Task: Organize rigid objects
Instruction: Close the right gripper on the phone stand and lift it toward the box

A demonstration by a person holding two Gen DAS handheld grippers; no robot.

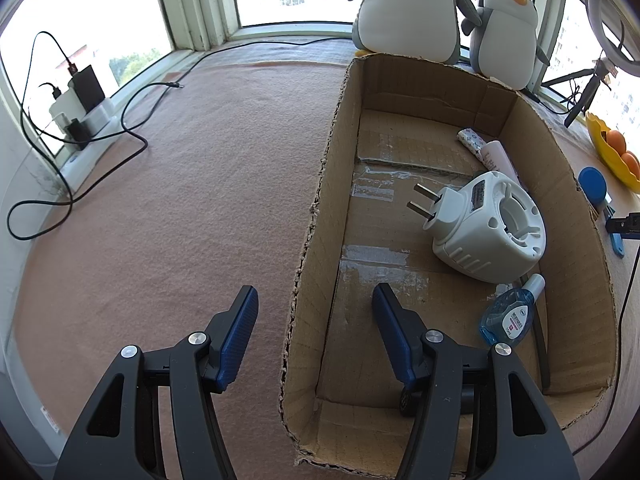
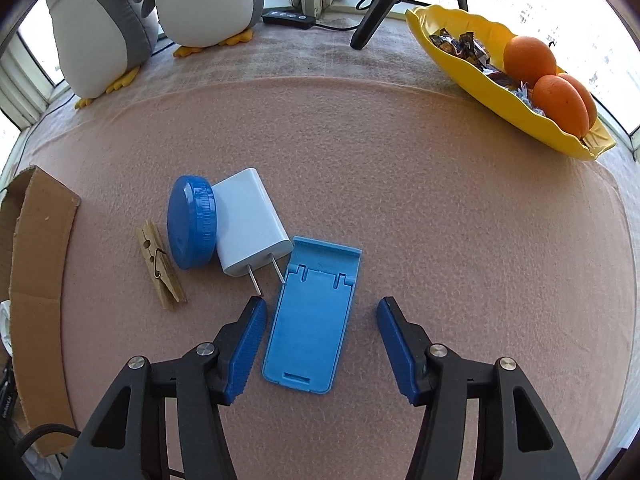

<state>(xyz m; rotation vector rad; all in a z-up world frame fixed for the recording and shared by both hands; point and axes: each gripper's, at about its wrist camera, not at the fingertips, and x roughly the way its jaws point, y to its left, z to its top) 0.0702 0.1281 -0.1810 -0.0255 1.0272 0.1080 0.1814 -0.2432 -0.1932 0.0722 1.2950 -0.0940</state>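
My left gripper [image 1: 315, 288] is open and empty, its fingers straddling the left wall of a cardboard box [image 1: 320, 184] without touching it. In the box lie a white plug-in device [image 1: 488, 224], a small blue bottle [image 1: 510, 316] and two tubes [image 1: 496, 156]. My right gripper [image 2: 322, 300] points down at the cloth, open, with a light blue phone stand [image 2: 310, 320] lying flat between its fingers. The left pad is close to the stand's edge; the right pad stands apart. Beside the stand lie a white charger [image 2: 250, 220], a blue round jar [image 2: 192, 222] and a wooden clothespin [image 2: 160, 268].
A yellow dish [image 2: 492, 80] with oranges and sweets sits at the back right. Two plush penguins [image 2: 204, 0] and a tripod leg [image 2: 376, 8] stand by the window. The box's corner [image 2: 36, 240] is at the left. Black cables [image 1: 132, 120] and a power strip [image 1: 84, 112] lie far left.
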